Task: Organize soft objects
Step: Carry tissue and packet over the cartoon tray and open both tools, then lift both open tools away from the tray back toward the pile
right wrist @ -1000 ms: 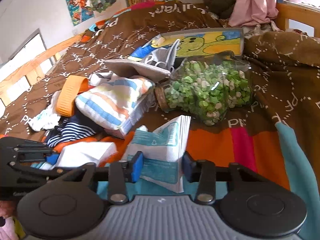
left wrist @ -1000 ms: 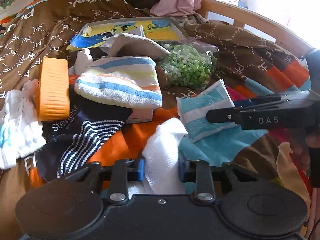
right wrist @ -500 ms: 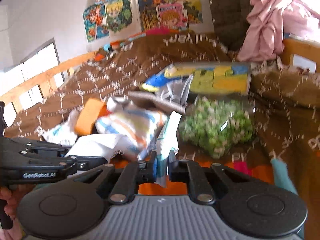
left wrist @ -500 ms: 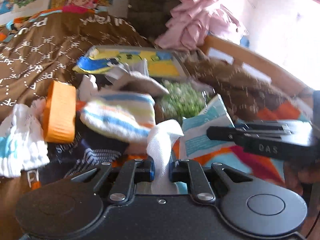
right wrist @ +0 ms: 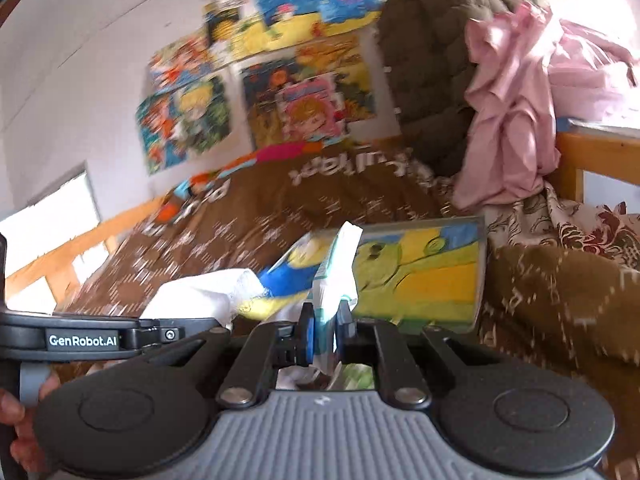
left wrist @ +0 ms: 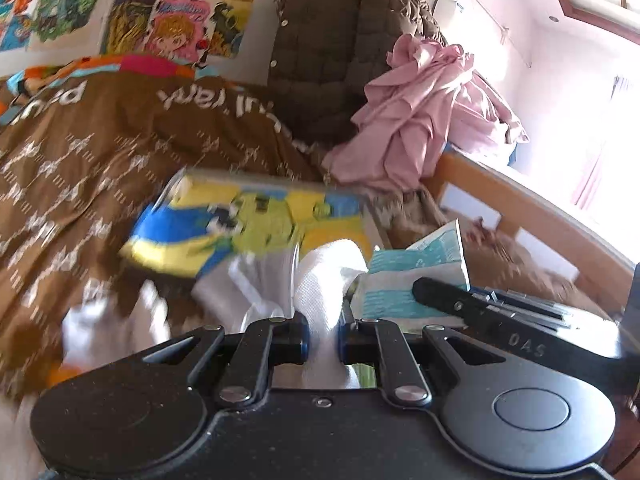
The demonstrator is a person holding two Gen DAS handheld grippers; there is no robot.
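Pinching a limp white cloth (left wrist: 326,280) and a light tissue pack (right wrist: 334,280) between their jaws, both grippers grip low, leaving tops flopping.

A home bedroom; wooden-railed bed (right wrist: 592,152) under brown quilt (left wrist: 80,152); cartoon posters (right wrist: 256,92) on the wall

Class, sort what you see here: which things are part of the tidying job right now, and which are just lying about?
In the job:
left hand-held gripper, shut on the white cloth
right hand-held gripper, shut on the teal tissue pack

Just lying about:
cartoon picture tray
pink garment
brown jacket
brown bedspread
wall posters
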